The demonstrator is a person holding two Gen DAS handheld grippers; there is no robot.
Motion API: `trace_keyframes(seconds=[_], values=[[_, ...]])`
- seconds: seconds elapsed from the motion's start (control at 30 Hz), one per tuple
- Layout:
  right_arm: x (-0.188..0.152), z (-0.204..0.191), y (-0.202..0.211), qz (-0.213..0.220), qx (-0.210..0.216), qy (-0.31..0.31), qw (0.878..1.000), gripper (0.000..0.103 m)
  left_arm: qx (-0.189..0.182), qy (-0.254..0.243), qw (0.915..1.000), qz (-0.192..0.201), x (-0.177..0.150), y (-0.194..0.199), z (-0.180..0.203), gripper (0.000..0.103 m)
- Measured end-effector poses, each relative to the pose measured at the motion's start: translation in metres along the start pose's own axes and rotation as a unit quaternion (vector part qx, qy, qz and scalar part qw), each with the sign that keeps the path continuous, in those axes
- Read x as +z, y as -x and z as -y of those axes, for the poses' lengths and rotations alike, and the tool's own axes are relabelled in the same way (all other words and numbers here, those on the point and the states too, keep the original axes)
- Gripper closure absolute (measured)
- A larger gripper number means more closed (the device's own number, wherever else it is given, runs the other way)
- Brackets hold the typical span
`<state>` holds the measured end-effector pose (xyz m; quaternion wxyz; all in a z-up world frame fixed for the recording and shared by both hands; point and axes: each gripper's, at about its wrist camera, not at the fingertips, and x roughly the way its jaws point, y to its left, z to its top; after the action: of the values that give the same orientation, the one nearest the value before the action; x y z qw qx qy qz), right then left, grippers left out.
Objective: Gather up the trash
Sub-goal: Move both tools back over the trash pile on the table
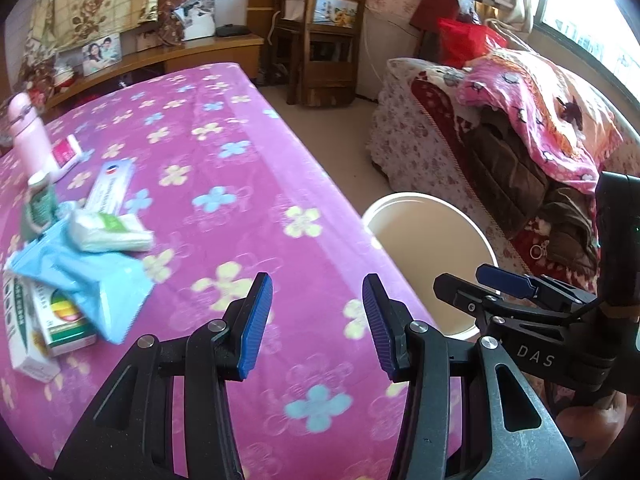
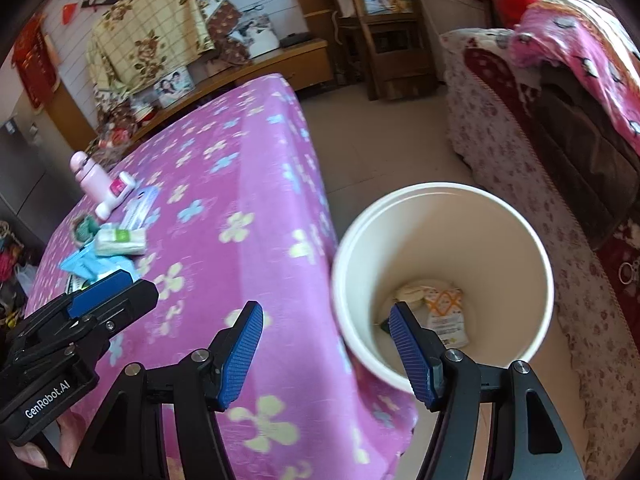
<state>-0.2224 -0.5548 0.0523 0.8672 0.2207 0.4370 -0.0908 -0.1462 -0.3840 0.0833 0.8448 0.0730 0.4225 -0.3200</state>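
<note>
Left gripper point(image 1: 318, 326): jaws apart with nothing between them, held over the near part of the pink flowered tablecloth point(image 1: 224, 168).
Right gripper point(image 2: 326, 354): jaws wide apart and empty, held above the table's near right edge; its right finger point(image 2: 412, 356) overlaps the mouth of the white bucket point(image 2: 516, 240).
White bucket: stands on the floor just beside the table's right edge, open at the top; in the right wrist view a white packet with an orange pattern point(image 2: 446, 312) and a pale crumpled piece point(image 2: 412, 294) lie at its bottom.
Trash on the table: a cluster at the left side, well apart from both grippers.
Tissue pack point(image 1: 110, 232): white with a green label, lying on a light blue wrapper point(image 1: 80, 280).
Boxes: a green and white carton point(image 1: 66, 320) sticks out from under the blue wrapper at the near left edge; a long white box point(image 1: 110, 188) lies farther back.
Pink bottle point(image 1: 30, 136): upright at the far left, with a small pink and white box point(image 1: 66, 156) just beside it.
Green item point(image 1: 40, 204): near the bottle; too blurred to identify.
</note>
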Motion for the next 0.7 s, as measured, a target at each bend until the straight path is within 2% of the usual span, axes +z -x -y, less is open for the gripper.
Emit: trace_keyframes(seconds=[0.37, 0.7], values=[[-0.003, -0.055, -0.01, -0.013, 0.025, 0.038, 0.999, 0.039, 0.027, 0.044, 0.9987, 0.007, -0.02, 0.037, -0.062, 0.058], [-0.007, -0.113, -0.026, -0.03, 0.054, 0.08, 0.995, 0.039, 0.079, 0.109, 0.9908, 0.011, -0.044, 0.076, -0.152, 0.058]])
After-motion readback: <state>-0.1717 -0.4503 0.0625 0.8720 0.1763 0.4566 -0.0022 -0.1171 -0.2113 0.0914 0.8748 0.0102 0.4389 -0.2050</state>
